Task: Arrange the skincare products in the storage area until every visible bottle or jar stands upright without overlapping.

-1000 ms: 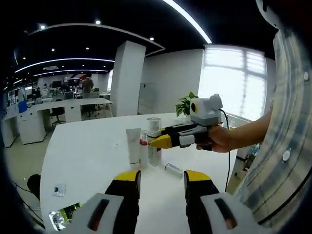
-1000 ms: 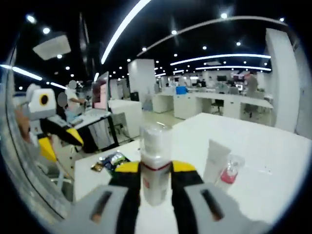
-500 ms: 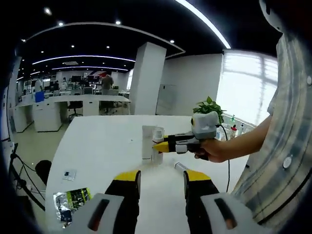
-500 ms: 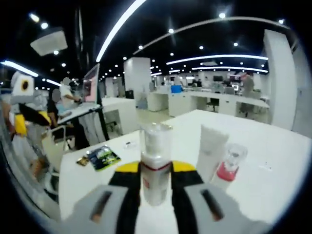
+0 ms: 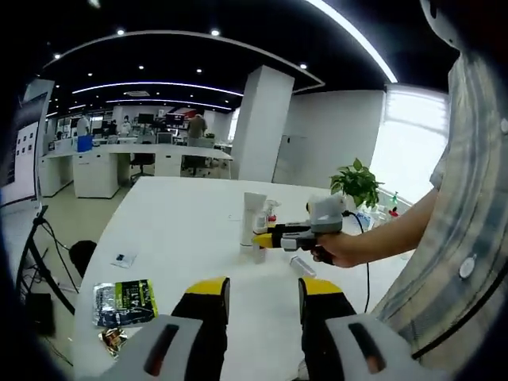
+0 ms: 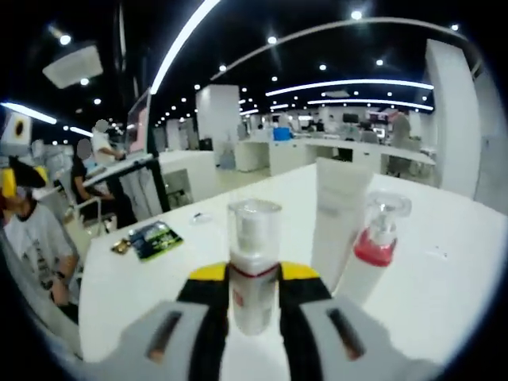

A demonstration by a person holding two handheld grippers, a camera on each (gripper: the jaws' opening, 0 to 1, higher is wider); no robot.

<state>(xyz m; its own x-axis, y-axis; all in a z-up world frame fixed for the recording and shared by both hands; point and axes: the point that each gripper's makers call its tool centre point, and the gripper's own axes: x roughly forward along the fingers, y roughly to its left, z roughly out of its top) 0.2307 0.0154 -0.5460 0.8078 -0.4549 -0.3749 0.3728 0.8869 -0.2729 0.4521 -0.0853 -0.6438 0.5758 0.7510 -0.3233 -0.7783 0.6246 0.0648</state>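
Skincare count on the white table (image 5: 182,238): 3 upright items clustered together, plus 1 small clear bottle (image 5: 302,267) lying on its side just beside them. In the right gripper view, the right gripper (image 6: 252,276) is clamped on a white pump bottle with a clear cap (image 6: 253,266), upright between its yellow-tipped jaws. Just behind it stands 1 white tube (image 6: 340,216), and touching or nearly touching that tube, 1 clear-topped pump bottle with pink liquid (image 6: 373,252), leaning a little in this view.

From the left gripper view, the left gripper (image 5: 263,290) hangs released, jaws apart with nothing between them, well back from the cluster. The person's hand (image 5: 337,248) holds the right gripper out over the table at the group.

Around: 1 dark foil packet (image 5: 125,301) lies flat near the table's edge, 1 smaller wrapper (image 5: 113,340) beside it, 1 small tag (image 5: 121,259) farther in. 1 potted plant (image 5: 359,184) stands at the far side. Nothing blocks the cluster.
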